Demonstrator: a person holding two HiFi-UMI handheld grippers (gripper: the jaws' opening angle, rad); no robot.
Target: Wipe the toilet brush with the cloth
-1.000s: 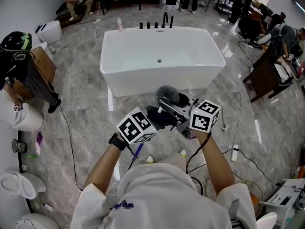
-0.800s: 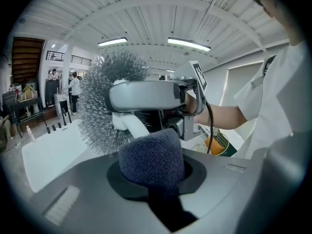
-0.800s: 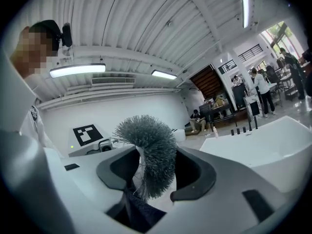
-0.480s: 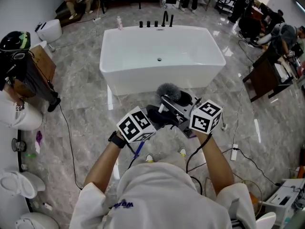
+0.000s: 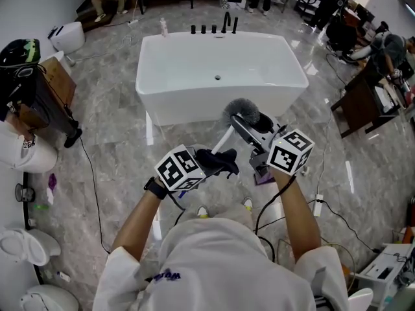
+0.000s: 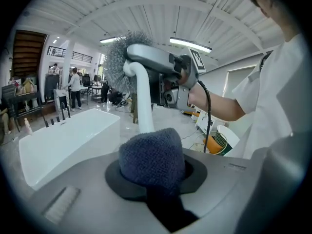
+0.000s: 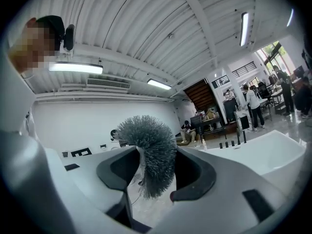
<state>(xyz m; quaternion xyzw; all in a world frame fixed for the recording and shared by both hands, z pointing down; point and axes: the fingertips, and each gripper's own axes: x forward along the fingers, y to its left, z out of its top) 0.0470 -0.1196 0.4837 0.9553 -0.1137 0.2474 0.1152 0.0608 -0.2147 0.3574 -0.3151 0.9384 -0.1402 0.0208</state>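
Jaws of the right gripper (image 7: 156,167) clamp the toilet brush (image 5: 241,111) at its bristled head; the left gripper (image 5: 206,165) is closed on the dark blue cloth (image 6: 152,157). The brush head has risen to overlap the bathtub's (image 5: 194,102) near wall, and the cloth has slid down the white handle, away from the tub, so a wiping stroke seems under way. Both forearms reach forward, the right gripper level and the left tipped downward.
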